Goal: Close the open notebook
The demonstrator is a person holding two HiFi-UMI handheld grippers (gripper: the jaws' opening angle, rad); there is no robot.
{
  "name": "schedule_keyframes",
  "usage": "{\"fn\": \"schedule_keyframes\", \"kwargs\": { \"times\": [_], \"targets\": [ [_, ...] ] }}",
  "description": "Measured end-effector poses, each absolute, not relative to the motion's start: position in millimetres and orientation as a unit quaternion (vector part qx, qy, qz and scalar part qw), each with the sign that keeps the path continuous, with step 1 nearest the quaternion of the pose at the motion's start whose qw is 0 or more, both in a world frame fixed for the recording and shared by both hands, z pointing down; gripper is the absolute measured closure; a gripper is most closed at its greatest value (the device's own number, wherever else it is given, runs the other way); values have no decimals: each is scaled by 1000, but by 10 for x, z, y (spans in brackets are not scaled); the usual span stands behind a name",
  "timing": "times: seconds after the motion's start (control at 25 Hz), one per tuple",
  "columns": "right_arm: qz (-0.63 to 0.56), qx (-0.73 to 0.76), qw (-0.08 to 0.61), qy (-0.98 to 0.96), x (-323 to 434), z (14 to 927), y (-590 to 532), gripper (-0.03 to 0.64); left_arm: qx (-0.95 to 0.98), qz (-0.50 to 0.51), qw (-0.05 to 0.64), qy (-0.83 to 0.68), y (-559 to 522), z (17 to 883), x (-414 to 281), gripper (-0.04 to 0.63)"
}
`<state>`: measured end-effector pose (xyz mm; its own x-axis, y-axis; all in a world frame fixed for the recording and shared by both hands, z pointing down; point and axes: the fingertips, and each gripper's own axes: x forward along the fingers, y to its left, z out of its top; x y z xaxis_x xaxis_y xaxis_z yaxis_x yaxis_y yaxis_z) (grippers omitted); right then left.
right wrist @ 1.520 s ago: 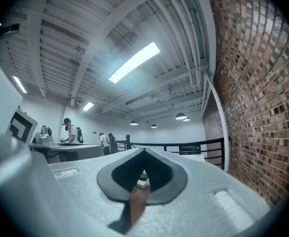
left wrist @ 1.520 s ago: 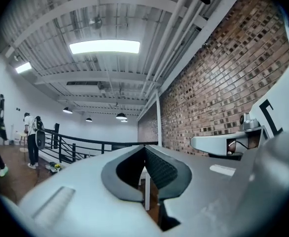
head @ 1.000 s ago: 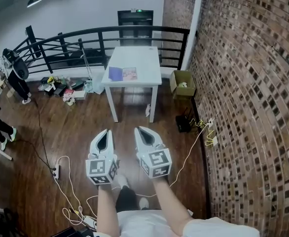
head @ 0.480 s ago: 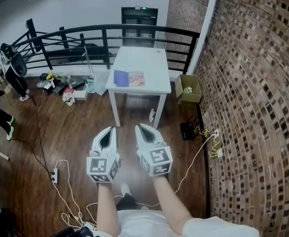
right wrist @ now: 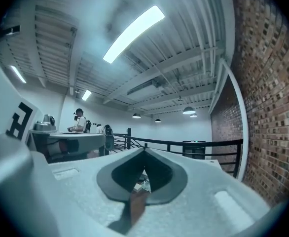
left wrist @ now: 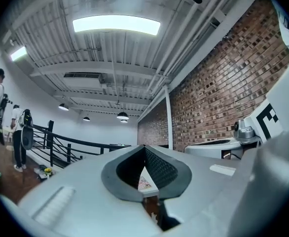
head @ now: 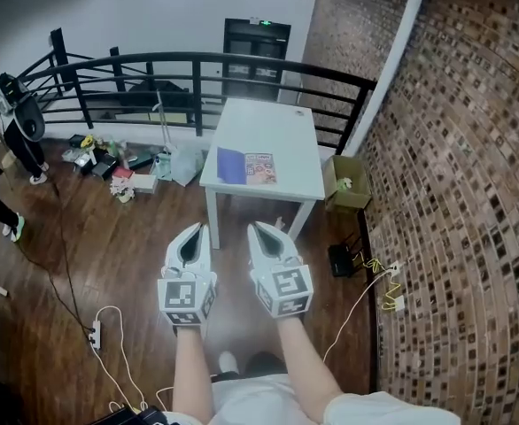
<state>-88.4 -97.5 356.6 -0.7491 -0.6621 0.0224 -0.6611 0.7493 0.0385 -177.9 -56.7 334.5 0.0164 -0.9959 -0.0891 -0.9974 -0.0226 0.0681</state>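
Here the left hand-held gripper (head: 196,230) and the right hand-held gripper (head: 254,229) are held side by side over the wooden floor (head: 109,255), both pointing toward twelve o'clock. Each is clenched on nothing. In the left gripper view, the left one's jaws meet at the tips (left wrist: 145,149) with only a small hollow behind them. The right gripper view shows the same for the right one (right wrist: 144,154).

The notebook (head: 246,167) lies open and flat at twelve o'clock from the grippers, well apart from both. It sits on the white tabletop (head: 268,131), near the six o'clock edge. Its page toward nine o'clock is purple and its page toward three o'clock is printed in colours. A sliver of that page shows through the hollow in the left gripper view (left wrist: 143,181).

A black railing (head: 197,65) runs behind the tabletop at twelve o'clock. The brick wall (head: 454,193) fills the three o'clock side, with a cardboard box (head: 344,184) on the floor between it and the tabletop. Clutter (head: 118,162) lies on the floor at nine o'clock of the tabletop, and a person (head: 20,131) stands beyond it at the frame's edge. A pale cable (head: 366,282) trails across the floor at four o'clock.
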Motion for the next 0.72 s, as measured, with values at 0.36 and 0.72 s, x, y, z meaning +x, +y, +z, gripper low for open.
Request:
{"fn": "schedule_keyframes", "kwargs": {
  "times": [0.36,0.72],
  "targets": [
    [12,370,41,-928,-1022,3934,-2107,624,-737,39,-31,674,-1610,3818,-1927,577],
    [-17,370,-21,-929,-967,3381,-3878,625,-728,28,24,684,-3203,3382,-1898,577]
  ]
}}
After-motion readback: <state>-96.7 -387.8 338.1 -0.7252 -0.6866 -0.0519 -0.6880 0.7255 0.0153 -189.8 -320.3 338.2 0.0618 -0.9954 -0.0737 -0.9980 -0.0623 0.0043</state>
